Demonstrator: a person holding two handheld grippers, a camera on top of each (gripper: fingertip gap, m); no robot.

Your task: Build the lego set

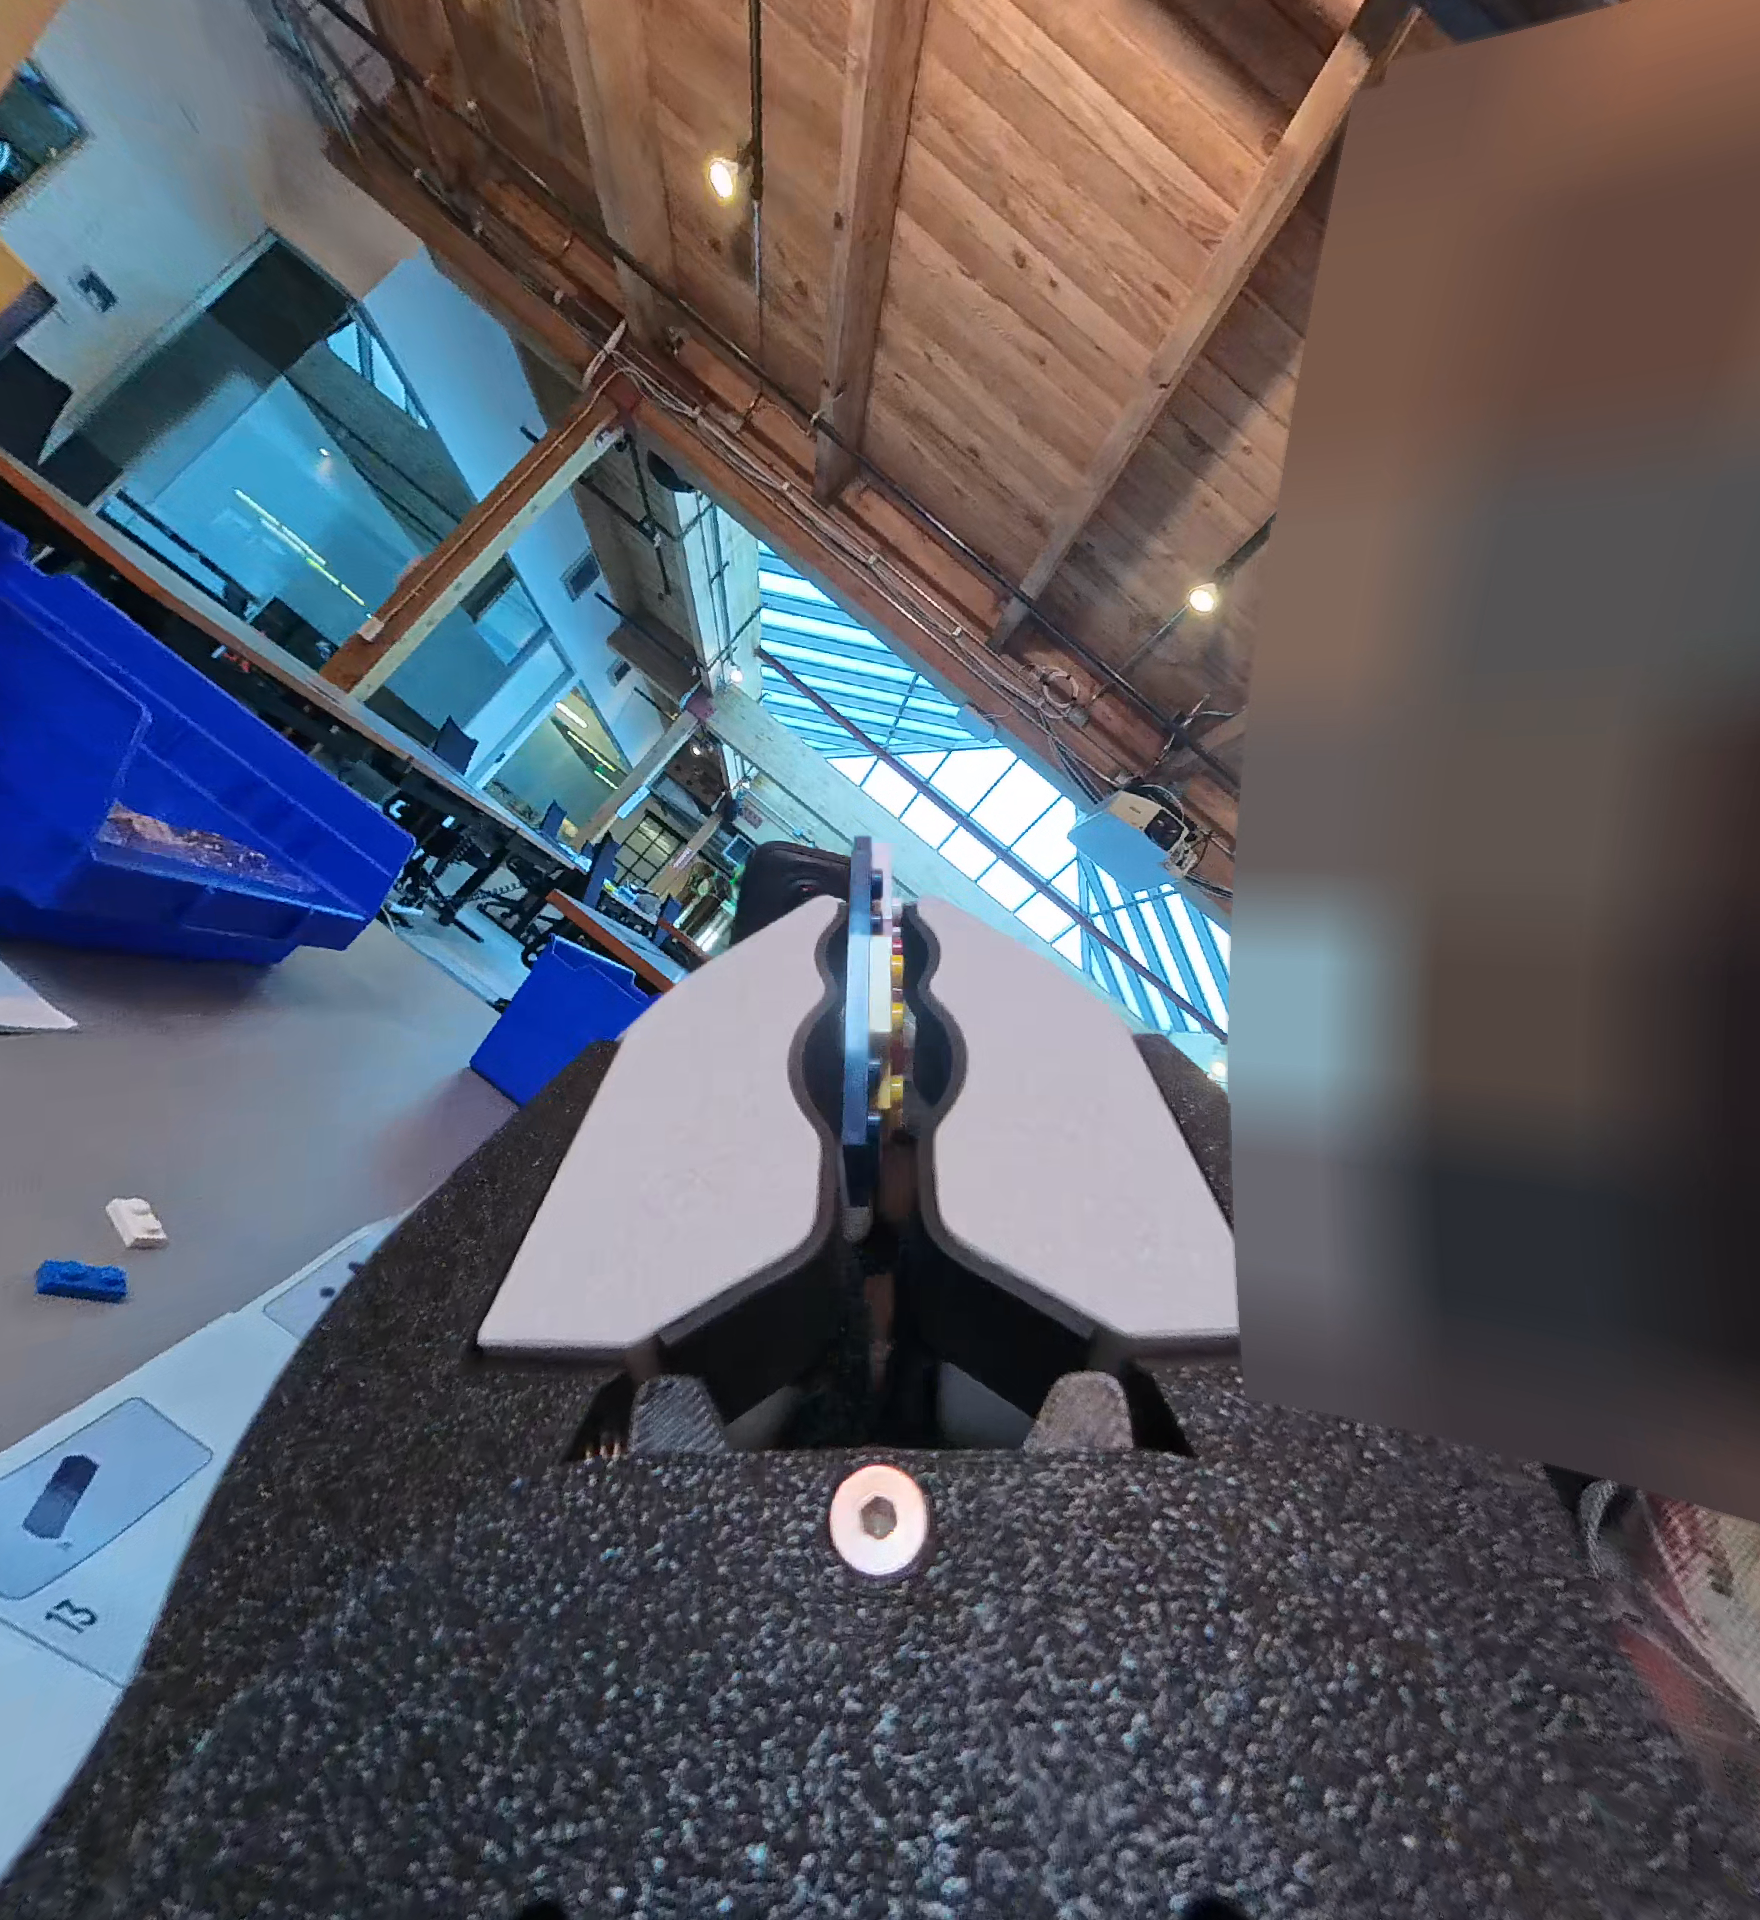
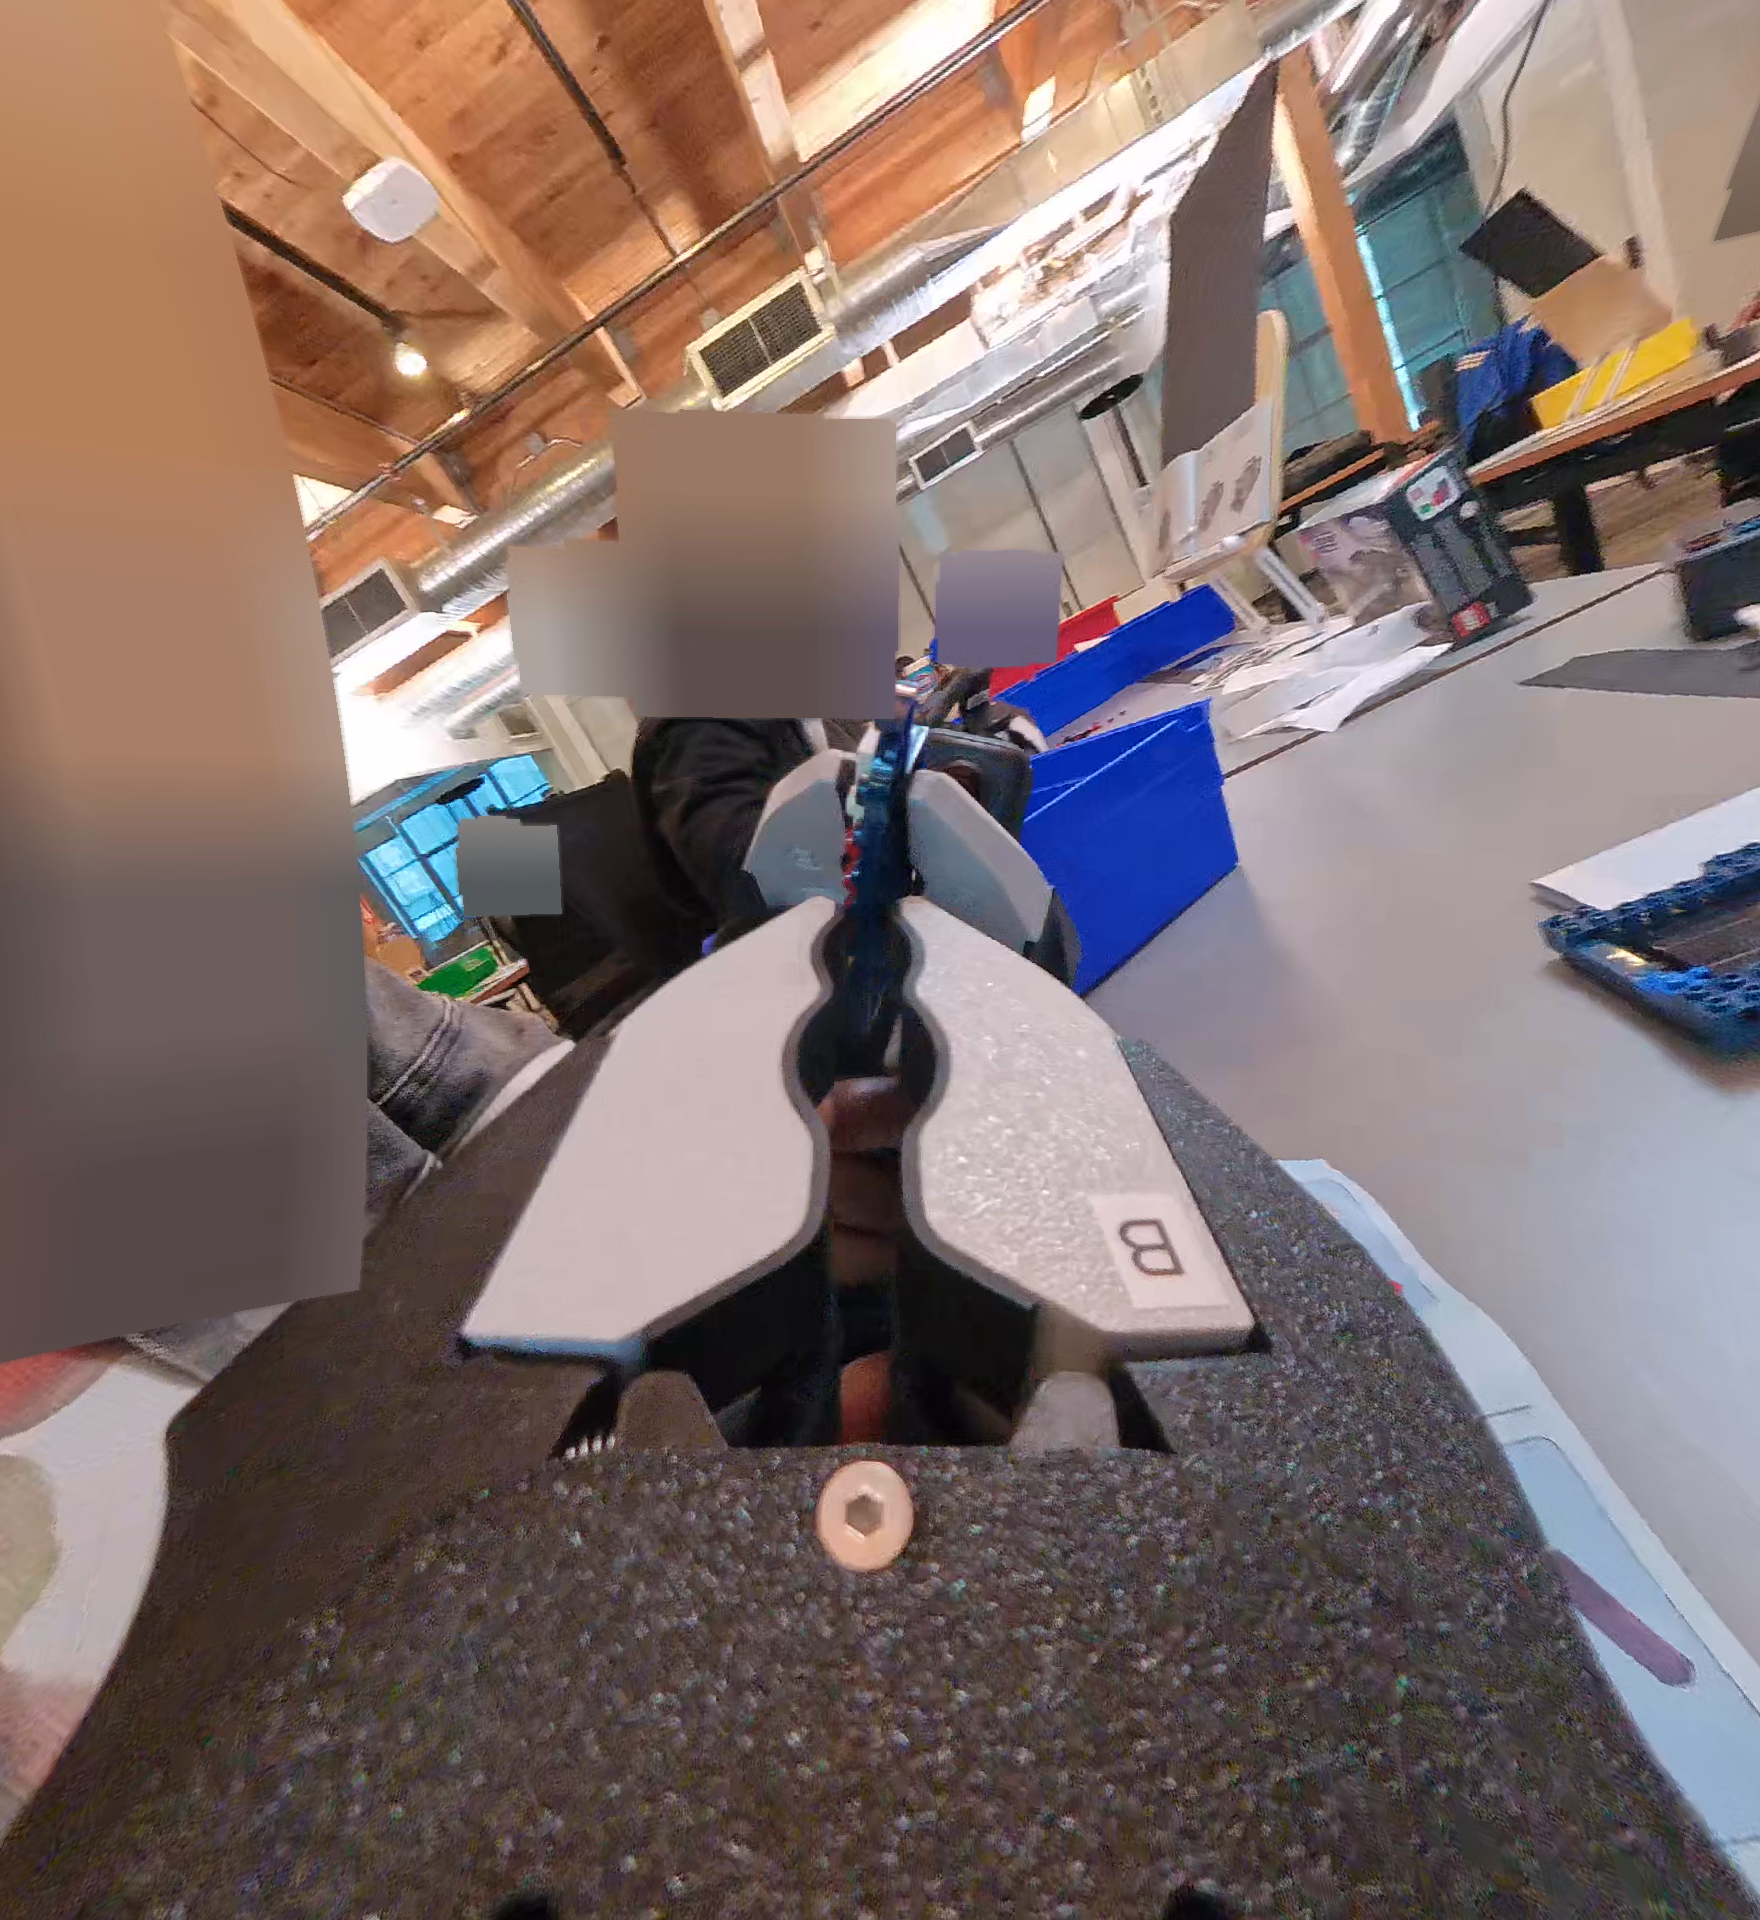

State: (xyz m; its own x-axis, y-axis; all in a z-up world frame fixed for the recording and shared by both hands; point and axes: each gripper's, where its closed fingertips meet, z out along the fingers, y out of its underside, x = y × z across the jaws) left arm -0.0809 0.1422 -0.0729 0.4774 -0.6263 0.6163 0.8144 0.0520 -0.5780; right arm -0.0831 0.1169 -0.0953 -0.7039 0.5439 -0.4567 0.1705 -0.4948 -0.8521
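Observation:
In the left wrist view my left gripper [image 1: 871, 914] is shut on a flat blue brick plate [image 1: 858, 1049], held edge-on and raised off the table. White, yellow and red pieces are stuck to the plate's right face. In the right wrist view my right gripper [image 2: 868, 920] is shut on the near end of the same blue plate assembly [image 2: 871, 883]. The left gripper [image 2: 881, 784] faces it from beyond and grips the far end. A dark part of the right gripper [image 1: 788, 883] shows behind my left fingers.
A large blue bin [image 1: 128, 748] and a small one [image 1: 564, 1018] stand on the grey table. A loose white brick [image 1: 136, 1222] and a blue one [image 1: 79, 1280] lie beside a printed sheet [image 1: 24, 1558]. A blue brick frame [image 2: 1707, 966] lies at the right, and a blue bin [image 2: 1125, 831] stands behind.

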